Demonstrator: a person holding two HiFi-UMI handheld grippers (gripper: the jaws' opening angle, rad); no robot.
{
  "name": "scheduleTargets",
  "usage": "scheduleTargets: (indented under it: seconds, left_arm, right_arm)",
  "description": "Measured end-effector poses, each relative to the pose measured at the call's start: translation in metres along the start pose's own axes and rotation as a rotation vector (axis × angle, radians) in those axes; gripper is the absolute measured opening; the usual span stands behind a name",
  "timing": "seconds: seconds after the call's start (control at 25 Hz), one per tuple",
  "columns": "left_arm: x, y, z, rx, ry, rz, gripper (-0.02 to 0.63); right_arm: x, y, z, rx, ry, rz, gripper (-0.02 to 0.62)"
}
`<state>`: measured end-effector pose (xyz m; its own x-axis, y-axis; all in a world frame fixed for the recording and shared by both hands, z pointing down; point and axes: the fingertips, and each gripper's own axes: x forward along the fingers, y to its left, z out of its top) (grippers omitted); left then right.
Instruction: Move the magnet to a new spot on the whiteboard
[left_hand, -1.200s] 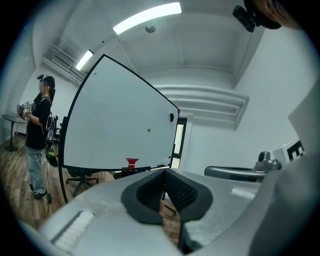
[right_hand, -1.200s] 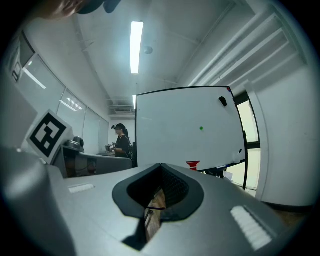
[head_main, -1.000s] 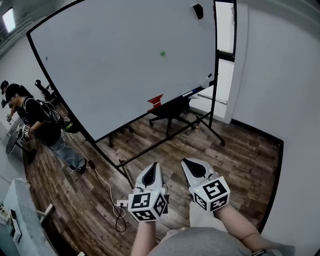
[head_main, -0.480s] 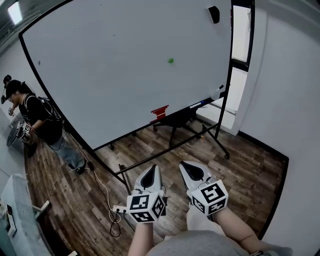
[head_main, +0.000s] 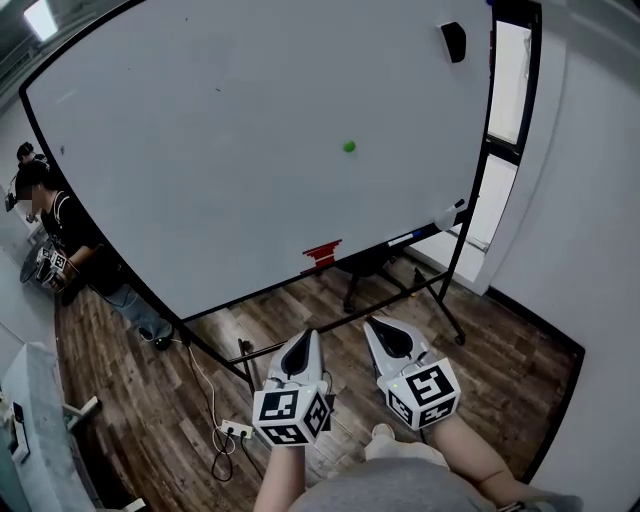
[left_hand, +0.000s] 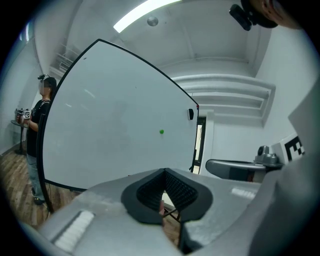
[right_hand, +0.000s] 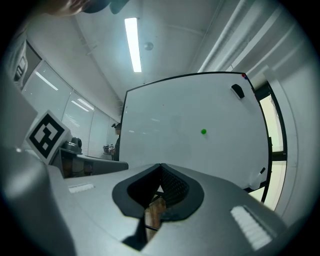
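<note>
1. The left gripper (head_main: 307, 338) has its jaws pressed together at the tips with nothing between them. It is held low in front of the person's body and points toward the whiteboard (head_main: 220, 170).
2. The right gripper (head_main: 376, 325) is just beside it, pointing the same way. Its jaws are likewise closed and empty.
3. Both grippers hang over the wood floor (head_main: 500, 340), well apart from the whiteboard, and touch nothing on it.
4. The magnet (head_main: 349, 146), a small green dot, sits on the whiteboard right of centre, nearer the right edge than the left and at about mid-height. Bare board surrounds it, and each gripper view shows it ahead, above the closed jaws.
5. A black object (head_main: 453, 41) clings near the whiteboard's upper right corner. A red item (head_main: 322, 253) rests along the lower edge, and a white item (head_main: 448, 214) sits at the lower right corner.
6. A person (head_main: 60, 235) in dark clothes stands by the whiteboard's left edge. A cable (head_main: 205, 375) trails across the floor to a power strip (head_main: 237, 431) near the left gripper.
</note>
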<state>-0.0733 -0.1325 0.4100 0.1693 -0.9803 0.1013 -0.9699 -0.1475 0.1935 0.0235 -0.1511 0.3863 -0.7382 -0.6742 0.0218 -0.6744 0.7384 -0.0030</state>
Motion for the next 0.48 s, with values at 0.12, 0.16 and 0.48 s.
scheduleTargets:
  seconds: [0.12, 0.16, 0.48]
  left_arm:
    - [0.025, 0.003, 0.008, -0.004, -0.011, 0.026, 0.005]
    - [0.032, 0.004, 0.01, -0.006, -0.015, 0.035, 0.005]
    - [0.091, 0.007, 0.013, -0.015, -0.024, 0.096, 0.005]
  right_arm:
    - [0.019, -0.021, 0.005, -0.015, -0.007, 0.022, 0.002]
    - [0.025, -0.027, 0.006, -0.02, -0.007, 0.032, 0.002]
    - [0.069, -0.071, 0.003, -0.039, 0.002, 0.109, 0.002]
